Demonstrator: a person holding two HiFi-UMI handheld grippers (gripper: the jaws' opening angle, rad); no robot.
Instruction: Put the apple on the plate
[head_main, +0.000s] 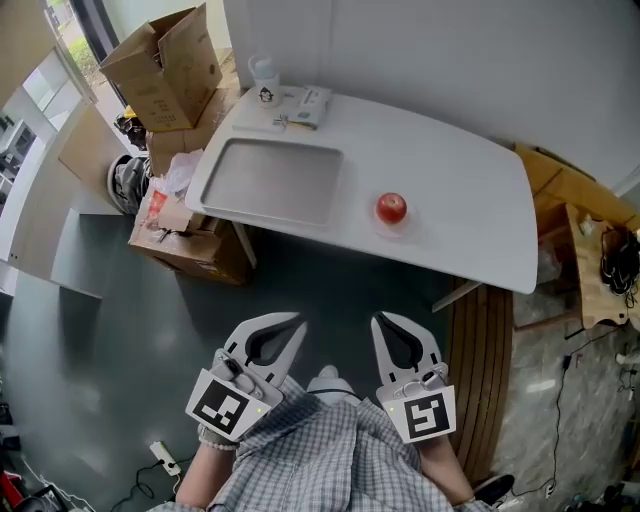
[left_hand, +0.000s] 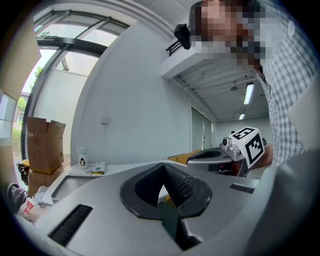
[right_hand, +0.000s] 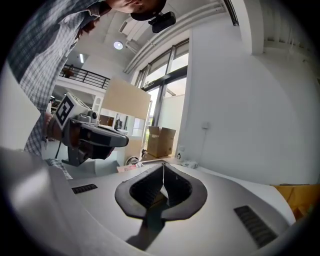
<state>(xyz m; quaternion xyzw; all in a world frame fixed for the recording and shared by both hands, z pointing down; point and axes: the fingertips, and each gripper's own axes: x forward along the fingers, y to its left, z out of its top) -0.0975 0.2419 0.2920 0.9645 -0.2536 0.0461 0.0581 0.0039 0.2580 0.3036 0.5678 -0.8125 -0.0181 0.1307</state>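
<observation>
Left gripper (left_hand: 162, 169) fills the lower frame, jaws closed tip to tip, nothing between them. Right gripper (left_hand: 202, 158) appears centre right. Lower left: cardboard box (left_hand: 45, 145); white cup (left_hand: 82, 158) on table (left_hand: 120, 168)

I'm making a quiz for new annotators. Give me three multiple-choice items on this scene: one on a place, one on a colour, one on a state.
1. Where is the apple relative to the tray?
A) inside it
B) to its right, on the table
C) under it

2. What colour is the tray?
A) grey
B) red
C) blue

3. How do the left gripper and right gripper stand?
A) both wide open
B) left shut on the apple
C) both shut and empty

Answers:
1 B, as the head view shows the apple outside the tray, on its right.
2 A, as the tray is plain grey.
3 C, as each gripper view shows its jaw tips together with nothing between them.
</observation>
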